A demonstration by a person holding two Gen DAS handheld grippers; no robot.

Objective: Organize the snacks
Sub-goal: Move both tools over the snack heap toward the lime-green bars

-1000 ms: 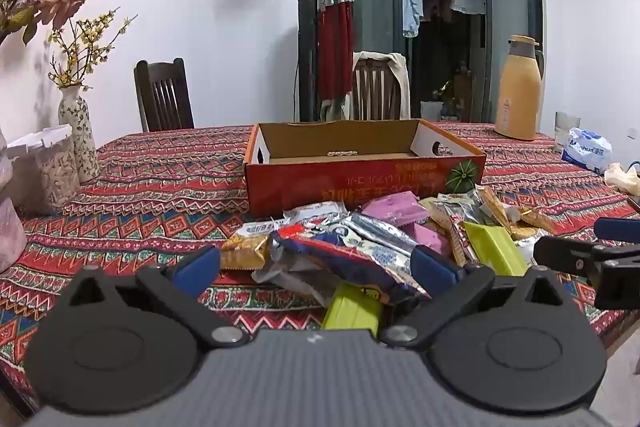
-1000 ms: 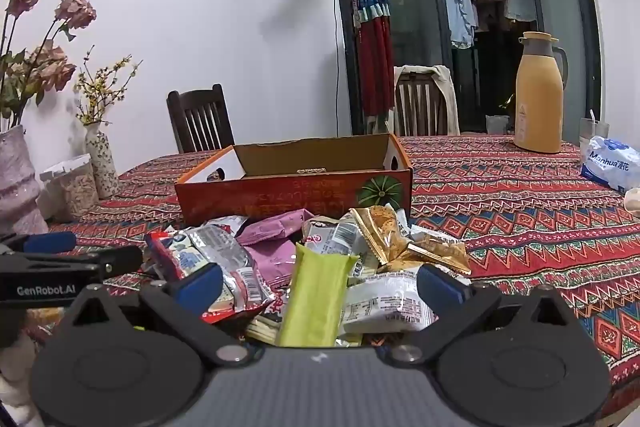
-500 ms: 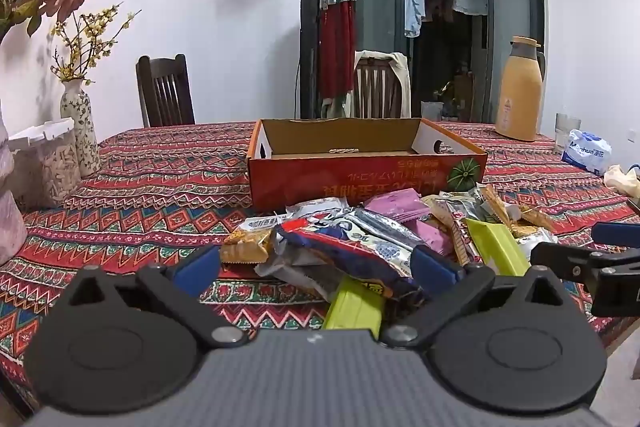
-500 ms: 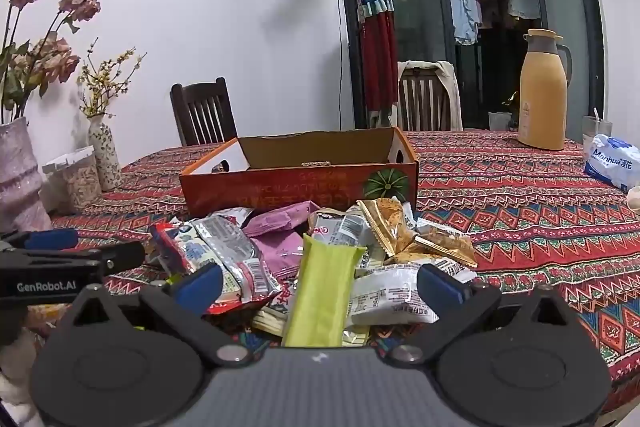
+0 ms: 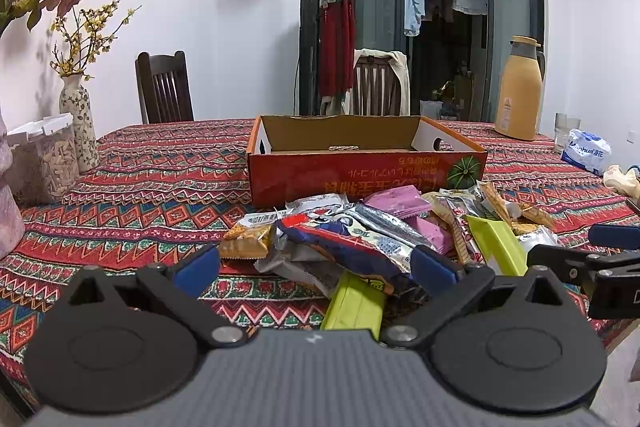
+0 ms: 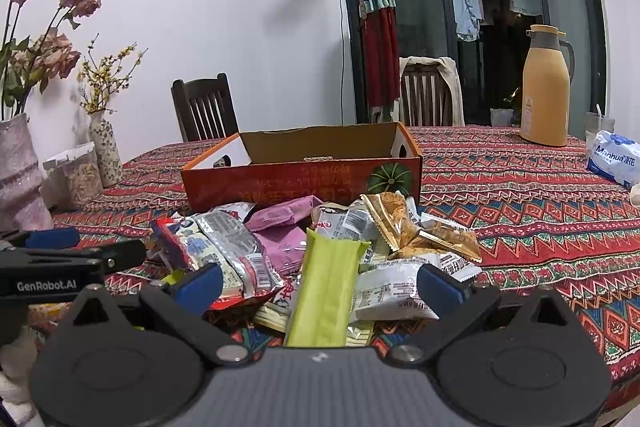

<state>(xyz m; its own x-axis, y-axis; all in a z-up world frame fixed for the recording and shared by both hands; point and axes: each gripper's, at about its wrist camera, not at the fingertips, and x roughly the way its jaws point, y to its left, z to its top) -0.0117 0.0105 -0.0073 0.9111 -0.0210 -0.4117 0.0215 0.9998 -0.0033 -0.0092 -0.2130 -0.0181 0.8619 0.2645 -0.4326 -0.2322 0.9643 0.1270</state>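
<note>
A pile of snack packets lies on the patterned tablecloth in front of an open, empty orange cardboard box. The pile and the box also show in the right wrist view. A lime-green packet lies nearest the right gripper. My left gripper is open and empty, just short of the pile's near left edge. My right gripper is open and empty, with the green packet between its fingers' line of sight. Each gripper shows at the other view's edge.
Two vases with flowers and a clear jar stand at the table's left. A tan thermos, a glass and a white tissue pack stand at the far right. Wooden chairs are behind the table.
Both grippers have drifted slightly, with the view rising a little over the pile. Neither has closed or touched a packet.
</note>
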